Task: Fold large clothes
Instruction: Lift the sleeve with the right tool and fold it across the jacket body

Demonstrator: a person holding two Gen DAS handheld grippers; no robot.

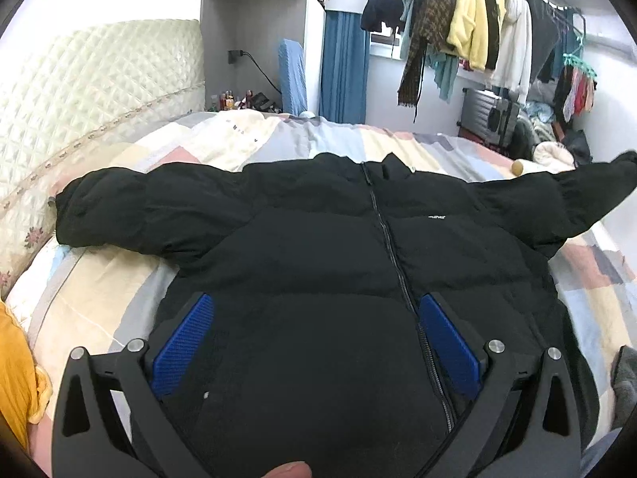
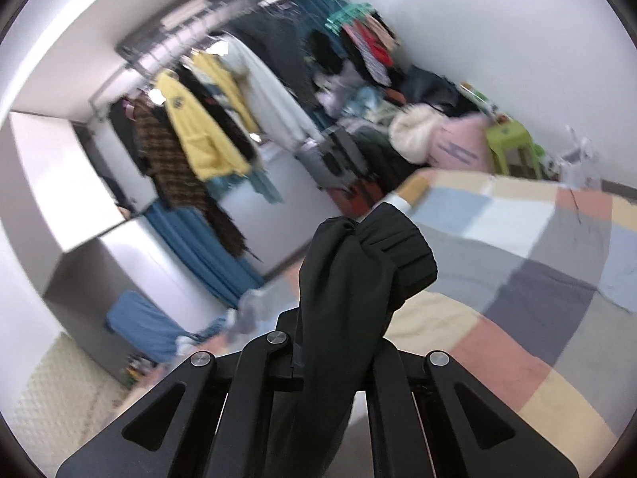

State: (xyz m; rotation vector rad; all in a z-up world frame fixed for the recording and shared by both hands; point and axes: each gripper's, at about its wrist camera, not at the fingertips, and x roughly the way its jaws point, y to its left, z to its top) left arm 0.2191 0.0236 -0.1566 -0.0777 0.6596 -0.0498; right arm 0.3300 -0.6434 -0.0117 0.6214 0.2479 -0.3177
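Note:
A black puffer jacket (image 1: 318, 239) lies front up on the bed, zipper closed, sleeves spread to both sides. My left gripper (image 1: 314, 310) is open above the jacket's lower front, its blue pads (image 1: 183, 342) on either side of the zipper area, holding nothing. The jacket's right sleeve (image 1: 577, 195) is lifted off the bed. In the right wrist view my right gripper (image 2: 342, 318) is shut on that sleeve's ribbed cuff end (image 2: 374, 255), held above the bed. The fingertips are hidden by the fabric.
The bed has a patchwork quilt (image 1: 418, 139) and a quilted cream headboard (image 1: 99, 79) at left. A rack of hanging clothes (image 1: 477, 28) stands beyond the bed. A yellow garment (image 1: 20, 370) lies at the left edge. A green stool (image 2: 513, 147) stands by the wall.

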